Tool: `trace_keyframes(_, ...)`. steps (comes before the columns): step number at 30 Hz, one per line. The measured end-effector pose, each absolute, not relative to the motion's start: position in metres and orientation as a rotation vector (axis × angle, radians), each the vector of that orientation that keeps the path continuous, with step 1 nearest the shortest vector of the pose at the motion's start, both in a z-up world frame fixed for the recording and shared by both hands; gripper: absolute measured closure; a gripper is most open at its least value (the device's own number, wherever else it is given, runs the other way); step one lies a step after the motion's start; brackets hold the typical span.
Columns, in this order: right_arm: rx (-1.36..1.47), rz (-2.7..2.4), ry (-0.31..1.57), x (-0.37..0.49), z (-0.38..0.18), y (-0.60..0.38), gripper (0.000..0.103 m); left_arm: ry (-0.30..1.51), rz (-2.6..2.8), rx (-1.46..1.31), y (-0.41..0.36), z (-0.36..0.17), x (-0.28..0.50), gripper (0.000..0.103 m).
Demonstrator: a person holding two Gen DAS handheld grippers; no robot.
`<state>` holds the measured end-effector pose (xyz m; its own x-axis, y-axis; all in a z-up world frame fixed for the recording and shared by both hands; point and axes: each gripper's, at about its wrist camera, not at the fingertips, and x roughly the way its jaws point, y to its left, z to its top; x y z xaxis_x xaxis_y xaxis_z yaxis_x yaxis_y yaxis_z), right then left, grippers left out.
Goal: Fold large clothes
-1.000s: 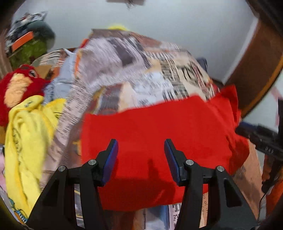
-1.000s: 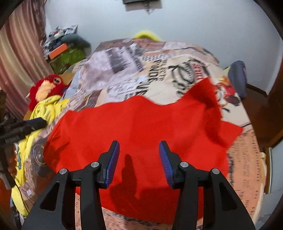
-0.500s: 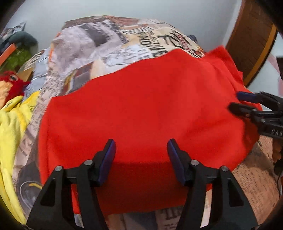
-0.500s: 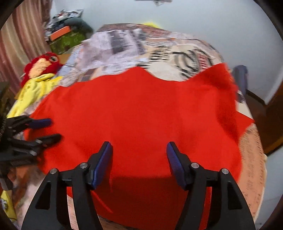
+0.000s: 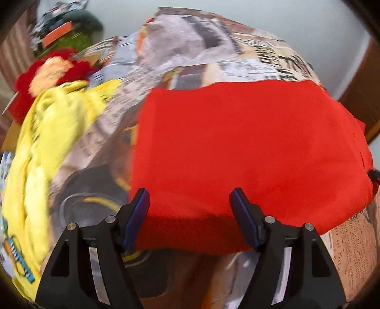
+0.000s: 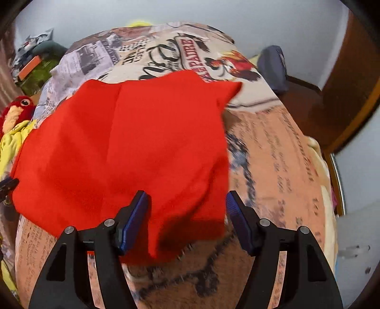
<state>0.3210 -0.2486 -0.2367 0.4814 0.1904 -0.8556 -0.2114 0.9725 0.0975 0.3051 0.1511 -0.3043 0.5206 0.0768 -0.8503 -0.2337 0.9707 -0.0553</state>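
Red garment (image 5: 249, 147) lies flat on bed (image 6: 273, 154), folding unfinished; both grippers' jaws wide, holding nothing.

Setting: a bedroom in a home.
Bed: a bed (image 6: 280, 152) fills the middle of both views, spread with a newspaper-print cover (image 5: 213, 45) showing headlines and a rooster drawing.
Soft toy: a red plush bird (image 6: 16, 111) sits at the left edge of the right wrist view, beside a crumpled yellow garment (image 5: 54, 133).
Laundry: a red garment (image 6: 123, 152) lies spread across the cover.
Clutter: a heap of bags and boxes (image 5: 64, 31) fills the upper left corner of the left wrist view.
Walls: a pale painted wall (image 6: 273, 21) runs along the top, with dark wooden furniture (image 6: 351, 78) at the right edge.
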Motion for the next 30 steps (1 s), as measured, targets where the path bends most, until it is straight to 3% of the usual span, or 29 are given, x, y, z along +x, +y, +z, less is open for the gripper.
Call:
trace_keyframes(14,0.015,0.239,0.929,0.282,-0.179,-0.262,0.037,0.943,0.105,-0.591,0.201,-0.282,0.237,0.032)
trace_keyframes(25,-0.056,0.306,0.888,0.272,-0.17,-0.222,0.037,0.956,-0.166,-1.074,0.188,-0.339,0.252,0.032)
trace_keyframes(30,-0.075,0.334,0.909,0.277,-0.179,-0.205,0.037,0.953,-0.118,-1.088,0.188,-0.353,0.269,0.037)
